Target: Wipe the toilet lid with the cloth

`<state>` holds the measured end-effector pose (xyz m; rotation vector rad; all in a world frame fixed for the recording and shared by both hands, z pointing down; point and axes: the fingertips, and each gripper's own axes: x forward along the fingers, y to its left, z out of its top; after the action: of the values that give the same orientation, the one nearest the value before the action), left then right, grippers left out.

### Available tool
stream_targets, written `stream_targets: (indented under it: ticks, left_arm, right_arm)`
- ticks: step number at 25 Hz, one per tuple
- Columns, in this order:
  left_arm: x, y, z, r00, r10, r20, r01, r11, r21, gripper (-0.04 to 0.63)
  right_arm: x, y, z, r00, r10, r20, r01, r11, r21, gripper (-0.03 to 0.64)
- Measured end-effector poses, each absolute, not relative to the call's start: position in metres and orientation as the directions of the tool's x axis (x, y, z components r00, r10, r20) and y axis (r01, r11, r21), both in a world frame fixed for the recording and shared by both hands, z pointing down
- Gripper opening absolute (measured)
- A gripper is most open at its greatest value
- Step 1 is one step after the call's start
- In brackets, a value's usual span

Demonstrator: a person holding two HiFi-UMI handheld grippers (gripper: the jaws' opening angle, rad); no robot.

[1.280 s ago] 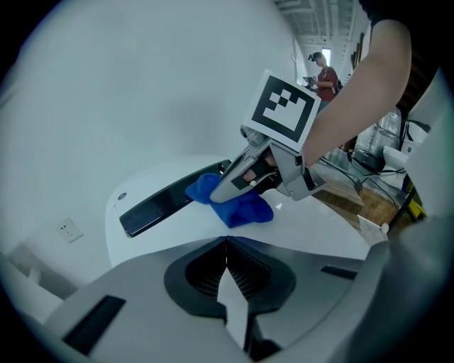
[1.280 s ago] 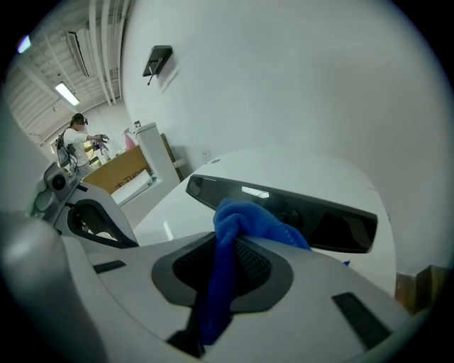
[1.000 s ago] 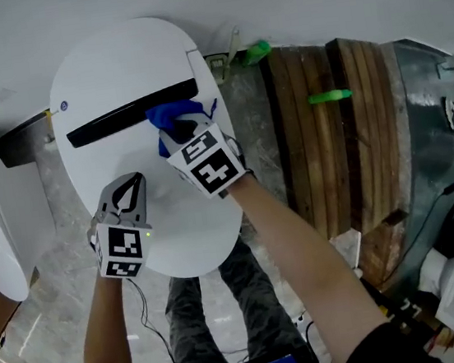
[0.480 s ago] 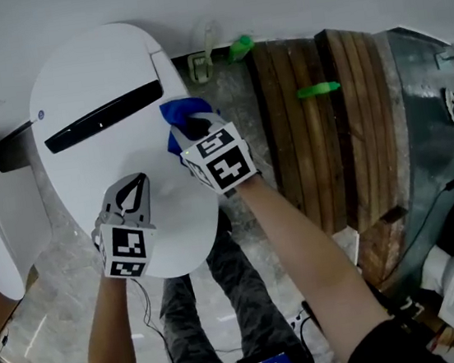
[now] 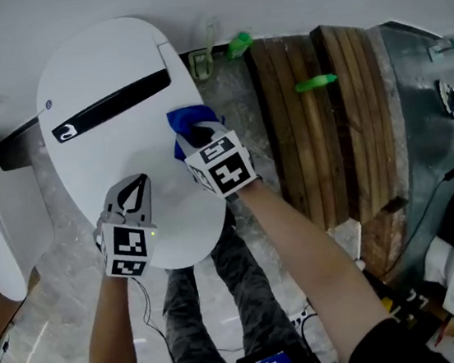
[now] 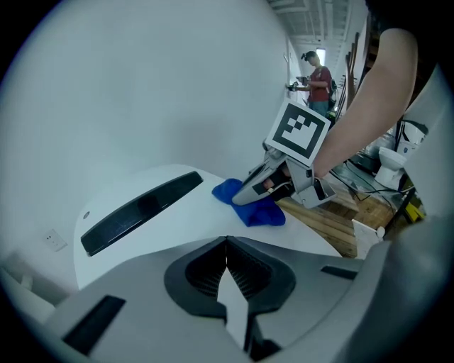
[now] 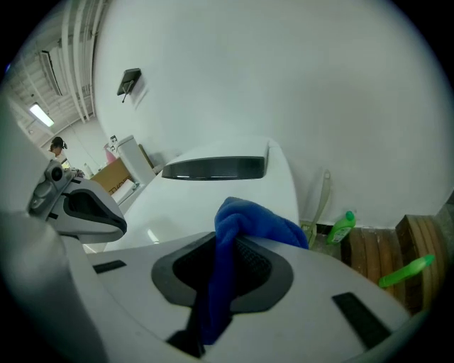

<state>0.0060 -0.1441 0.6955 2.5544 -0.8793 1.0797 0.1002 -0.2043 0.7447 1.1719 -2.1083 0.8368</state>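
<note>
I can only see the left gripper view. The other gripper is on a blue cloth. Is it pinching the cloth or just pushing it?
Observer: Pinching. The right gripper view shows the blue cloth clamped between the jaws of the right gripper.
Operator: Is anything hiding beside the toilet?
Observer: Yes. A green bottle sits between the toilet lid and the wooden pallet, up at the far end.
Operator: Where is my gripper?
Observer: The head view shows the left gripper over the near part of the lid, with its jaws shut and nothing in them.
</note>
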Motion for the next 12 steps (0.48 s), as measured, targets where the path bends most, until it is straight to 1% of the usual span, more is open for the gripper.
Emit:
stream_targets:
  ticks: [12]
  left_arm:
    - [-0.115,-0.124,0.7,0.491,-0.489,0.721,-0.692,-0.721,-0.018,0.011]
  right_arm:
    - [-0.046,-0.19,0.74,-0.514,-0.428,0.744,-0.801,0.55,-0.238,0.057]
